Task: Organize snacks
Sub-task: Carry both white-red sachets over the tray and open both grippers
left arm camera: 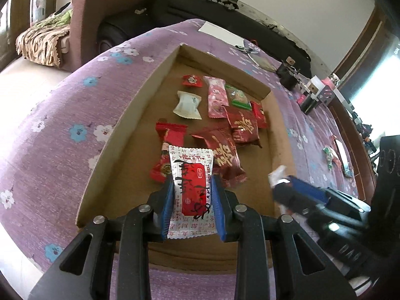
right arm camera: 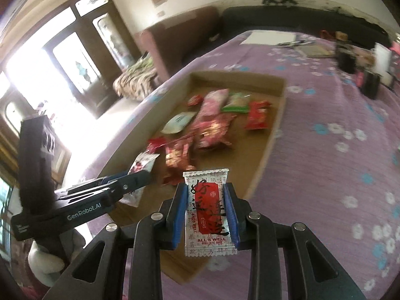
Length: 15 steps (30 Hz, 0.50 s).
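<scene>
Here, two tools each carry a snack toward a shallow cardboard tray (left arm camera: pixel 140 105) laid on a purple flowered cloth (left arm camera: pixel 62 115). The left tool (left arm camera: pixel 192 200) pinches a white-and-red packet (left arm camera: pixel 191 187) by its long edges, the packet's long axis running straight ahead along the fingers and its far end already over the tray's near part. Beyond it lie the snacks already gathered: a dark red packet (left arm camera: pixel 225 155), a pink one (left arm camera: pixel 217 97), a white one (left arm camera: pixel 188 105) and a green one (left arm camera: pixel 237 96). The right tool (right arm camera: pixel 206 212) grips a matching packet (right arm camera: pixel 208 212) the same way (lengthwise, print facing up) and hangs at the tray's near right corner, partly over the cloth. The tray lies ahead and to the left of it. The left tool looks nearer a free spot on the bare cardboard at the tray's left side.
</scene>
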Motion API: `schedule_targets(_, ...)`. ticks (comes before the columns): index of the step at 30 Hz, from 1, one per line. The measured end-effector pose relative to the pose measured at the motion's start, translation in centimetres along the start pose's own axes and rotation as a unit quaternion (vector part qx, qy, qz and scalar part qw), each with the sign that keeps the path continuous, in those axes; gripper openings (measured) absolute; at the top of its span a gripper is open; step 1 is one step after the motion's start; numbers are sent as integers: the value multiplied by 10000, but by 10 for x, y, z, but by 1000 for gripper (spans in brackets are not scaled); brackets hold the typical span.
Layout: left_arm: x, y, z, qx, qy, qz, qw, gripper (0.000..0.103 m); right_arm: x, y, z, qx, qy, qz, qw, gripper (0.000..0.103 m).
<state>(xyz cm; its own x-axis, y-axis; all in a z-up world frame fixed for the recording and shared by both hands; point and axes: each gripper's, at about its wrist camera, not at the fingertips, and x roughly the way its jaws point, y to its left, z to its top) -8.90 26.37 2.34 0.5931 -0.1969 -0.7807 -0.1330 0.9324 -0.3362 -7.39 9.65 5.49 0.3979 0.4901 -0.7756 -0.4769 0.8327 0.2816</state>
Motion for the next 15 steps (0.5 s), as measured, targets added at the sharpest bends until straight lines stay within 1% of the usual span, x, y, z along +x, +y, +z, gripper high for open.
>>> schedule_targets(4, 1, -3, -1, 152, 47, 52, 9999, 28, 16, 13, -2, -163, 127, -49, 9998, 30)
schedule_targets(7, -2, -3, 0, 178, 79, -13, 9998, 32, 24, 16, -3, -176, 190, -64, 9996, 30)
schedule_targets(8, -3, -2, 0, 158, 72, -4, 9998, 33, 26, 17, -3, -183, 192, -64, 9996, 31)
schedule_targets(10, -7, 0, 1, 104, 44, -28, 9999, 37, 27, 16, -2, -195, 141, -46, 9997, 34)
schedule_targets(12, -11, 3, 2, 19, -22, -29, 10000, 44, 24, 14, -2, -161, 73, -19, 9998, 37)
schedule_targets(14, -16, 5, 3, -75, -105, 11, 9999, 49, 19, 12, -2, -124, -16, 10, 9999, 38)
schedule_targets(15, -18, 6, 3, -106, -138, 27, 9998, 49, 16, 12, -2, -105, -63, 10, 9999, 38)
